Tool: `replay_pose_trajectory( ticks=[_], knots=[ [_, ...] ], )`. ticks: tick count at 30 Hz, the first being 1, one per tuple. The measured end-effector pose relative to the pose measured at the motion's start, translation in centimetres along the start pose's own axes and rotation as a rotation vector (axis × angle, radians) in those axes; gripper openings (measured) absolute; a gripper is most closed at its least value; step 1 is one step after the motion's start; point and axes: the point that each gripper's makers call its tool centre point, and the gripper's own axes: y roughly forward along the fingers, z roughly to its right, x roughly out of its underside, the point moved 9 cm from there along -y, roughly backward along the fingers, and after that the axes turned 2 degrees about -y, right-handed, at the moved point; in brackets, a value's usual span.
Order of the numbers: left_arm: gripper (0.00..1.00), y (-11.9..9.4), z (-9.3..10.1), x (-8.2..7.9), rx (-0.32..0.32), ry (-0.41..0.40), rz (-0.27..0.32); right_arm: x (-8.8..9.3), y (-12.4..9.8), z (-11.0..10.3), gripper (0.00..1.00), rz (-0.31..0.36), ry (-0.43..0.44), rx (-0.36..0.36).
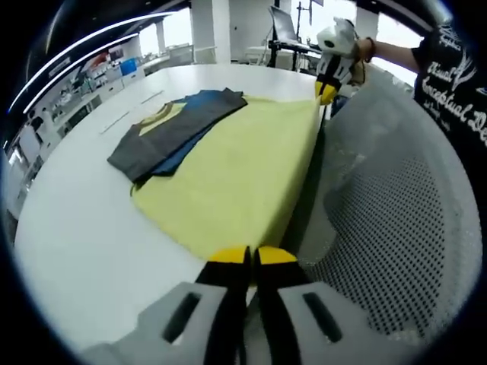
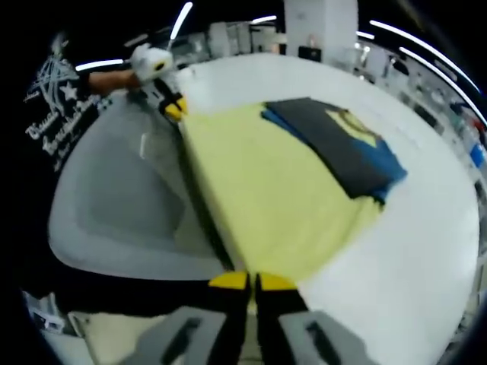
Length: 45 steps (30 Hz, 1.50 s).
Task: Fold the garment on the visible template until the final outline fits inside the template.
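Fingers of the left gripper [image 1: 252, 258] sit pressed together with yellow tips on the near corner of the pale yellow fabric garment [image 1: 236, 175]; whether cloth is pinched between them I cannot tell. Right gripper [image 2: 252, 282] looks the same: tips closed together at the opposite corner of the same edge, grip on cloth unclear. In the left gripper view the right gripper [image 1: 329, 85] shows at the far end of that edge.

That garment lies flat on the white round bench [image 1: 84, 228]. Its long free edge runs from one gripper to the other, along the bench's side next to the grey perforated mesh surface [image 1: 403, 228]. A folded dark grey and blue shirt with a yellow print [image 1: 176, 128] lies on the far part of the yellow cloth, away from both grippers.

Likely next move: fold the held edge across toward the dark shirt; both hands sit at equal ends, neither nearer. No template outline is discernible.
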Motion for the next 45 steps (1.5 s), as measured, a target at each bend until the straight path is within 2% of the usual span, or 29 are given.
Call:
replay_pose_trajectory(
  ticks=[8,14,22,35,45],
  knots=[
    [0.00,-0.6,0.1,-1.1,0.015,0.012,-0.014,-0.9,-1.4,0.4,0.00,-0.004,-0.034,0.006],
    [0.00,-1.2,-0.5,-2.1,0.002,-0.002,-0.005,-2.1,-2.4,1.0,0.00,0.003,-0.069,0.038],
    [0.00,-2.1,-1.5,-3.6,-0.013,0.030,0.007,-3.9,-3.7,2.3,0.00,0.028,-0.091,0.094],
    [0.00,-3.2,-4.9,-6.8,-0.079,0.083,0.052,-6.9,-5.5,5.1,0.00,0.054,-0.134,0.171],
    [0.00,-3.4,-8.0,-9.6,-0.126,0.144,0.073,-8.5,-6.2,7.5,0.00,0.067,-0.162,0.216]
  ],
)
